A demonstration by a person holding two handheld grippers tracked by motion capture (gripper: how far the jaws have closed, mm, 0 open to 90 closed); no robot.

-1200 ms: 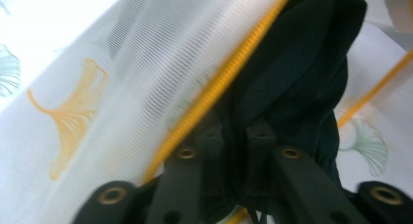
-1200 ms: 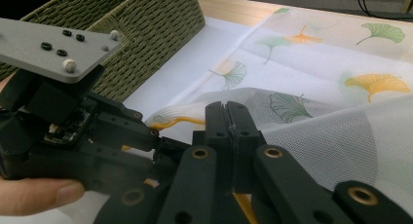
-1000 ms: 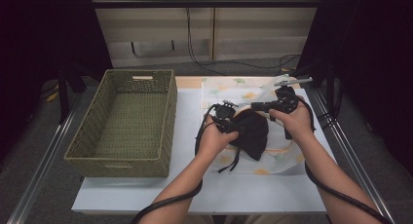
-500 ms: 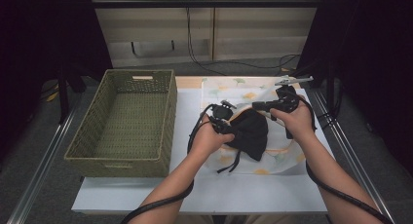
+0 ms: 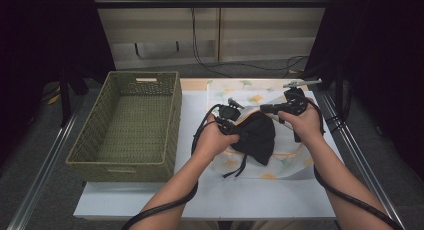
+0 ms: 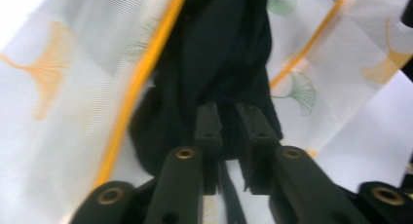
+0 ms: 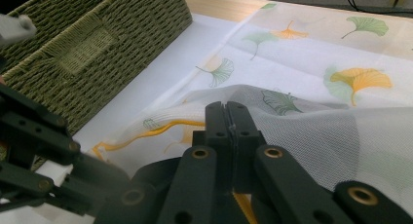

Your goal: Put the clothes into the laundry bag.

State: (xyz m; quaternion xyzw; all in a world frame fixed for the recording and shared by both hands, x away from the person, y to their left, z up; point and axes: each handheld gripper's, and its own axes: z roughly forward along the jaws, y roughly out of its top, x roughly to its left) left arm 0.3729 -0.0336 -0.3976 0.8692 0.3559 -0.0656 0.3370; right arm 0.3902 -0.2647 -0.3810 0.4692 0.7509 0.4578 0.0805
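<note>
Under the mesh bag, black garment lies partly hidden.

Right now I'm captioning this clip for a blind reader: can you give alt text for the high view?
A person's two hands each hold a gripper, the left gripper and the right gripper, at a black garment lying on a white mesh bag with a leaf print. An empty woven basket stands to the left on the white table.

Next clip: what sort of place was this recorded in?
Probably a lab-style recording station, not a home: a white table between metal rails, dark curtains at the sides, loose cables on the floor behind it.
</note>
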